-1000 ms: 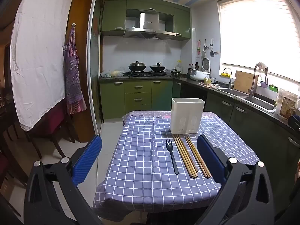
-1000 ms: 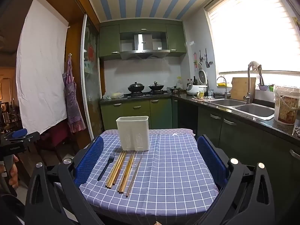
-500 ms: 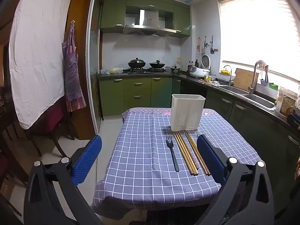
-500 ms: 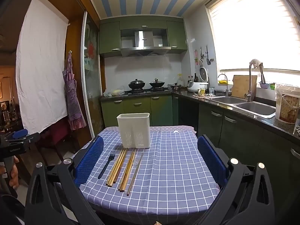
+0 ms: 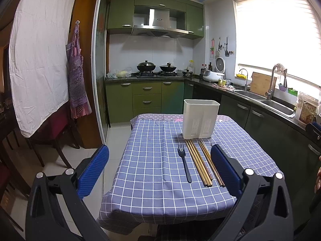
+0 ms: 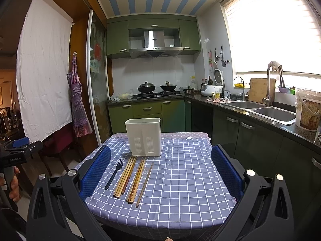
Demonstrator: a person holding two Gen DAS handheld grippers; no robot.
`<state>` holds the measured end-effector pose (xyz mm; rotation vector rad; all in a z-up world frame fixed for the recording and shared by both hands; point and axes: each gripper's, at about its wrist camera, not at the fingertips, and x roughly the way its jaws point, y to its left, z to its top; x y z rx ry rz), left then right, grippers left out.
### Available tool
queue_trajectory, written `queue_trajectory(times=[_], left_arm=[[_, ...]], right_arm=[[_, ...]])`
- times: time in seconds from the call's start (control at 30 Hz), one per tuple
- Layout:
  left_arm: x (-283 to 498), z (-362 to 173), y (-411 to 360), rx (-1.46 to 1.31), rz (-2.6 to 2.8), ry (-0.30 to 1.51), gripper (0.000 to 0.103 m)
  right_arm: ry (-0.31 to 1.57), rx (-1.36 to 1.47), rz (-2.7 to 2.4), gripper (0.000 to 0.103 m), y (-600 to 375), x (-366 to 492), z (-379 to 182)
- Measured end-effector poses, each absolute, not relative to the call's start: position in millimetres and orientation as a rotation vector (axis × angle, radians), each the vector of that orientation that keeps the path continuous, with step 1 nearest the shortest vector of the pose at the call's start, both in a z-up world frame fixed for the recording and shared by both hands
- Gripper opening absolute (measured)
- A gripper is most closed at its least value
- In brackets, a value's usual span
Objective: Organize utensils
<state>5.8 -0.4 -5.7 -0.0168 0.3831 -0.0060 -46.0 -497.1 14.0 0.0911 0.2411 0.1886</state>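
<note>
A white slotted utensil holder [image 5: 200, 118] [image 6: 144, 136] stands upright near the far end of the table with the blue checked cloth [image 5: 156, 172] [image 6: 184, 180]. In front of it lie a dark blue fork [image 5: 184, 165] [image 6: 114, 173], several wooden chopsticks [image 5: 200, 165] [image 6: 130, 177] and a clear spoon [image 6: 144, 173]. My left gripper [image 5: 159, 169] is open and empty, above the table's near left. My right gripper [image 6: 160, 169] is open and empty, above the table's near edge, right of the utensils.
Green cabinets with a stove and two woks [image 5: 155, 67] fill the back wall. A counter with a sink [image 6: 260, 108] runs along the right. Dark chairs [image 5: 60, 130] stand left of the table. The left gripper also shows in the right wrist view [image 6: 18, 150].
Both grippers have moved slightly lower and closer to the table. The utensils and holder have not moved.
</note>
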Motion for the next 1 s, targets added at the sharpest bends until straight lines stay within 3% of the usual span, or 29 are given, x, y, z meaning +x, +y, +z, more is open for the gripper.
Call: queue_trajectory(times=[1.0], left_arm=[[11.3,-7.0,-7.2,-0.011,-0.015,0.409,0.097]], right_arm=[[0.252,0.089,0.184,0.099,-498.4,-47.3,15.4]])
